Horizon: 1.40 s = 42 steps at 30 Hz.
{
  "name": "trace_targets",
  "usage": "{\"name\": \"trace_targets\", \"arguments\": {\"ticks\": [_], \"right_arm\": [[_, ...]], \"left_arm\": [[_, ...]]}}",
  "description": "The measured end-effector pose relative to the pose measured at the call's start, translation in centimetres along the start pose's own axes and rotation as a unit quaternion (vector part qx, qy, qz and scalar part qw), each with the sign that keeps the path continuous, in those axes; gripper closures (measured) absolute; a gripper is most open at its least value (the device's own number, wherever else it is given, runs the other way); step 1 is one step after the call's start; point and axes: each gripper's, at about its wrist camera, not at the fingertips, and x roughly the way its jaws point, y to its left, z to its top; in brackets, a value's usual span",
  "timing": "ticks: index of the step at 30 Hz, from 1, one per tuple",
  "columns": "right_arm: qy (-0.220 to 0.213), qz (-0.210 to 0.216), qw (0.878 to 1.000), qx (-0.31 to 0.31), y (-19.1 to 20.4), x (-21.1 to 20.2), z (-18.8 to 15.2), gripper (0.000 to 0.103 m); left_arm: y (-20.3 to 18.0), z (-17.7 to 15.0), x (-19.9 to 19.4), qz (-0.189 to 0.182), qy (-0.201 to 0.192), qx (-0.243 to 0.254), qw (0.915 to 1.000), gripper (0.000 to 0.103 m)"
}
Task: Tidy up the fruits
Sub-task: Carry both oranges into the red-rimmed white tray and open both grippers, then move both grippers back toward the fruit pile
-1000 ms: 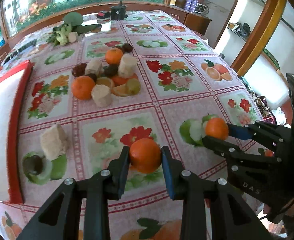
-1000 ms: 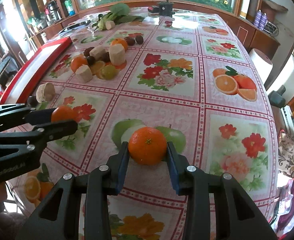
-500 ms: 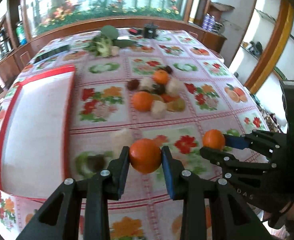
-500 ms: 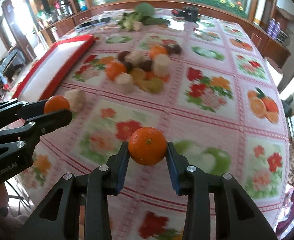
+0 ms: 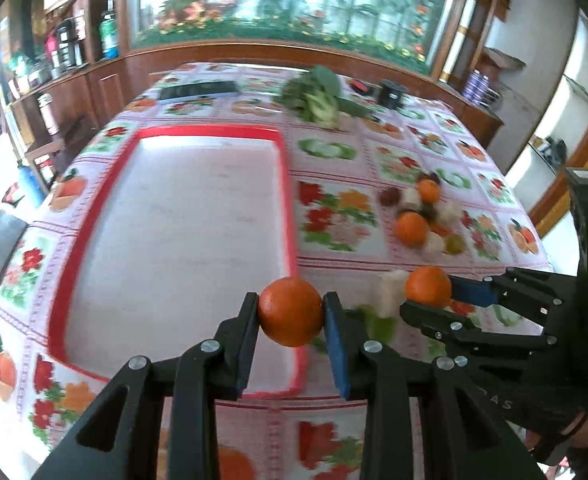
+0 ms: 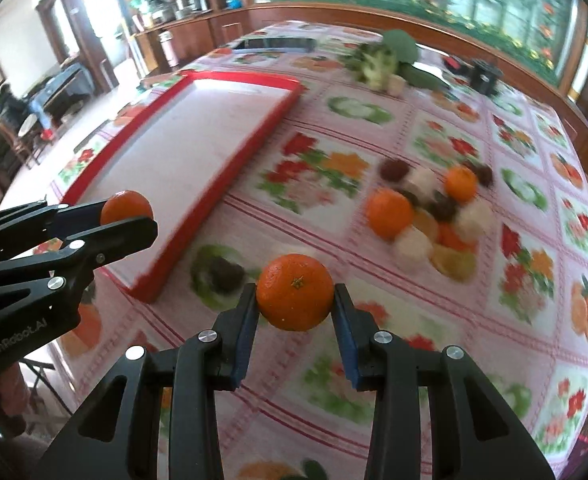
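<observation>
A floral tablecloth (image 5: 341, 216) covers the table, and a red-rimmed white tray (image 5: 94, 216) lies flat on it. Right of the tray sits a heap of fruit (image 6: 429, 208), oranges among pale chunks and dark pieces. The left gripper (image 5: 292, 312) pinches one orange (image 5: 290, 311) above the tray's near right corner. The right gripper (image 6: 295, 293) pinches another orange (image 6: 295, 292) over the cloth, just beside the tray.

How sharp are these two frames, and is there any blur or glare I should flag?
Left wrist view: the held orange and tongs are sharp, the tablecloth and fruit pile smeared; bright glare on the window. Right wrist view: its orange is crisp, the pile and red tray streaked. Both bend at the edges.
</observation>
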Motion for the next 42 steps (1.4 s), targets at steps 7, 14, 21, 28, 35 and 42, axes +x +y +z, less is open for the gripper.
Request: {"name": "trace_targets", "arguments": {"ticks": [7,14,21,28,35,42], "right_arm": [[-0.007,0.029,0.999,-0.039,4.2,1.4,3.2,0.067],[0.017,0.065,0.995,-0.069,8.8,4.8,4.8,0.067],[0.04,0.083,0.992,-0.081,11.3,6.6,4.6,0.067],[0.057,0.085,0.991,-0.081,11.7,7.3,4.3,0.059],[0.03,0.077,0.994,-0.071,11.2,5.2,3.8,0.053],[-0.013,0.057,0.996,-0.062,10.2,2.0,2.4,0.043]], "left_arm": [[5.3,0.5,0.6,0.037,0.003,-0.049,0.9981,0.068],[9.9,0.7,1.9,0.078,0.01,-0.076,0.994,0.068],[12.7,0.1,3.6,0.095,0.038,-0.098,0.9899,0.068],[13.2,0.0,4.3,0.11,0.055,-0.102,0.9872,0.067],[13.0,-0.4,3.1,0.123,0.045,-0.108,0.9855,0.043],[11.9,-0.4,1.1,0.124,0.023,-0.118,0.9849,0.038]]}}
